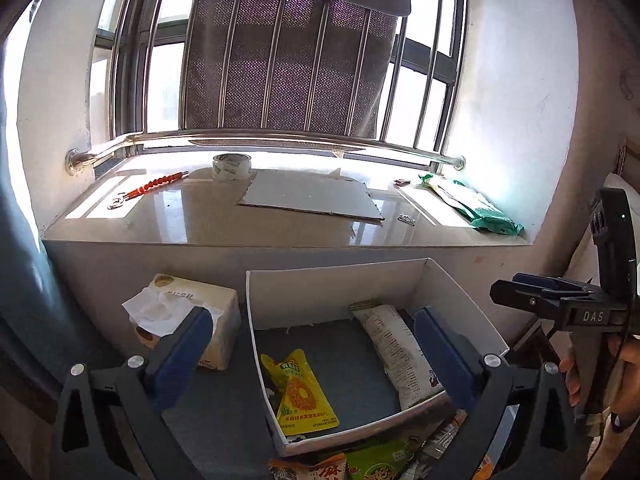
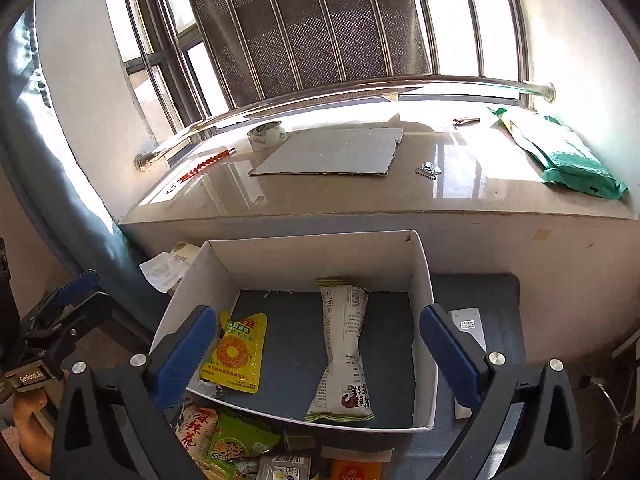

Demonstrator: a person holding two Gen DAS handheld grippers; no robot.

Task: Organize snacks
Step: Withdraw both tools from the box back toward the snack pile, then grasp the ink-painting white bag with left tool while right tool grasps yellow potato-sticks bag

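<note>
Snacks: yellow pouch [image 2: 236, 354] and white wrapped bar [image 2: 344, 354] lie apart inside the open white cardboard box [image 2: 312, 252]; more packets heaped at its near edge (labels unreadable).
Left gripper [image 1: 316, 350]: spread wide, empty.
Right gripper [image 2: 318, 346]: spread wide, empty, above box.

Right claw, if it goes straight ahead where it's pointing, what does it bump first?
Probably the white snack packet lying in the white box. The right claw is open and empty, aimed down into the box. Depth is hard to judge.
</note>
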